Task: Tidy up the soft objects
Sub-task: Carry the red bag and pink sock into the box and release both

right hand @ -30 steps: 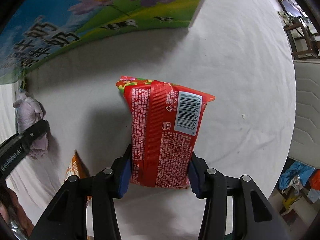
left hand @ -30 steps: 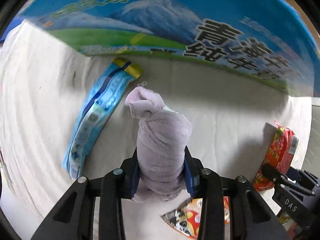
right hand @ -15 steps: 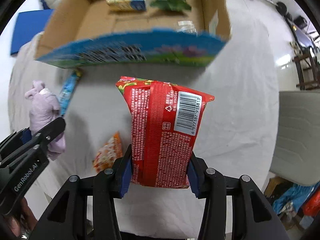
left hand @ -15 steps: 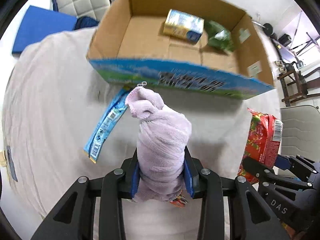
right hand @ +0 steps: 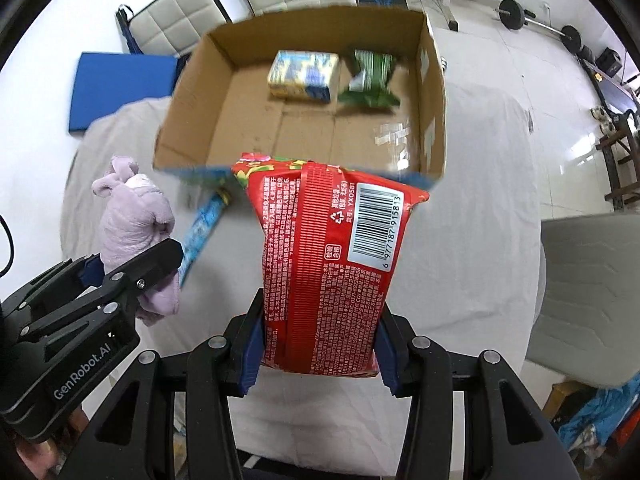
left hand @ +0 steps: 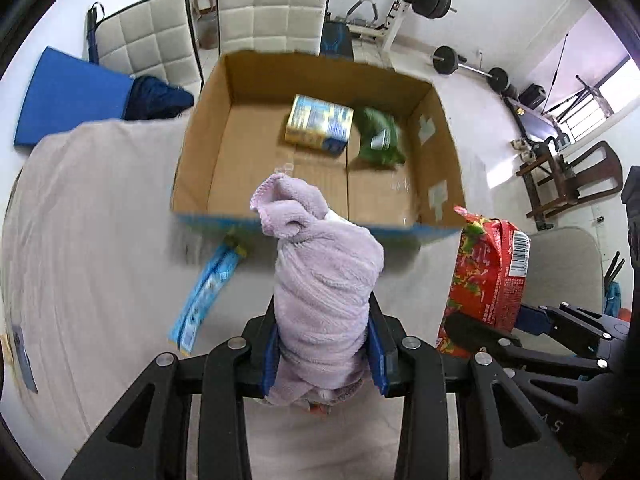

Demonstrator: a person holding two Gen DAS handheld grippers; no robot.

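My left gripper is shut on a rolled lilac towel and holds it high above the table, in front of the open cardboard box. My right gripper is shut on a red snack packet with a barcode, also held high, to the right of the left one. The towel and left gripper show at the left of the right wrist view; the red packet shows at the right of the left wrist view. The box holds a yellow-blue pack and a green packet.
A long blue packet lies on the white tablecloth just before the box. White padded chairs, a blue mat and gym weights stand beyond the table. A grey chair is at the right.
Both grippers have risen well above the table with their loads. The view went from the box's printed side wall to looking down into the open box.
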